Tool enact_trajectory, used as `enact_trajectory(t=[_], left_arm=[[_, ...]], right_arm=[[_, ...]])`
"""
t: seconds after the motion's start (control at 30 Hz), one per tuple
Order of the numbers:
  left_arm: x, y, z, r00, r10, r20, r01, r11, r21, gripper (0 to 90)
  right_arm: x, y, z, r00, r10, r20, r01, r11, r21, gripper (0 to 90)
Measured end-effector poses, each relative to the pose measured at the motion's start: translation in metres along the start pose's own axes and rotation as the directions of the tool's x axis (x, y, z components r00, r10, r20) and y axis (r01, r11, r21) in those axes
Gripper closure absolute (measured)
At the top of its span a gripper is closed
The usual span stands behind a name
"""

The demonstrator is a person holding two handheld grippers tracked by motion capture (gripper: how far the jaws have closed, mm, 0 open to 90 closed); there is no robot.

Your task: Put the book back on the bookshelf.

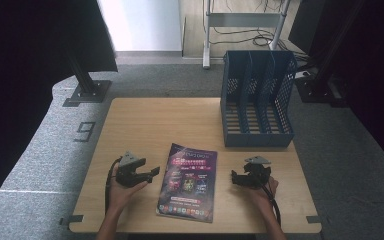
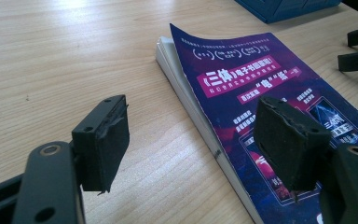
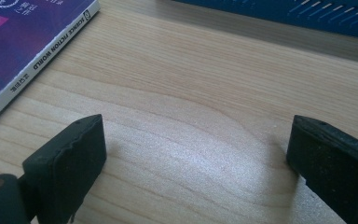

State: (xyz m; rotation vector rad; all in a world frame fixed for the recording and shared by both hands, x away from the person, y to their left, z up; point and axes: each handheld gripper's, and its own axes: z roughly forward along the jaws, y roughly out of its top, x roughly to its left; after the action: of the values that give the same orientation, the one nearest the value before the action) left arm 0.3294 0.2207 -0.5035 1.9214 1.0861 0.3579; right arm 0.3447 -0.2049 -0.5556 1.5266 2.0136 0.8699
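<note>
Tongs left and right gape empty; spine lettering on magazine seems legible up close.

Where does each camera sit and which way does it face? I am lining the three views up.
High view: above the person's side, looking forward and down on the table, book and blue rack; forearms, hands, left gripper and right gripper show.
Left gripper view: on the left gripper, facing the book; its open jaws show.
Right gripper view: on the right gripper, low over the table; its open jaws show.
Shared: the book's cover and the rack.
</note>
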Motion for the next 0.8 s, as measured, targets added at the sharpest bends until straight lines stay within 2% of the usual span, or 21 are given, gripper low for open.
enact_trajectory(t=[0.33,0.6,0.8], left_arm=[[-0.002,-0.001,0.003,1.0,0.001,0.005,-0.001,0.9999,0.013,27.5],[-0.004,-0.001,0.005,0.9999,0.002,0.013,-0.002,0.9999,0.016,27.5],[-0.002,-0.001,0.004,0.9999,-0.003,0.013,0.003,0.9999,0.013,27.5]], right_arm=[[0.005,0.002,-0.003,0.9999,-0.012,0.008,0.012,1.0,0.002,11.8],[0.008,0.005,-0.013,0.9994,0.002,-0.034,-0.004,0.999,-0.045,12.8],[0.025,0.014,-0.026,0.996,-0.023,-0.087,0.014,0.994,-0.105,13.0]])
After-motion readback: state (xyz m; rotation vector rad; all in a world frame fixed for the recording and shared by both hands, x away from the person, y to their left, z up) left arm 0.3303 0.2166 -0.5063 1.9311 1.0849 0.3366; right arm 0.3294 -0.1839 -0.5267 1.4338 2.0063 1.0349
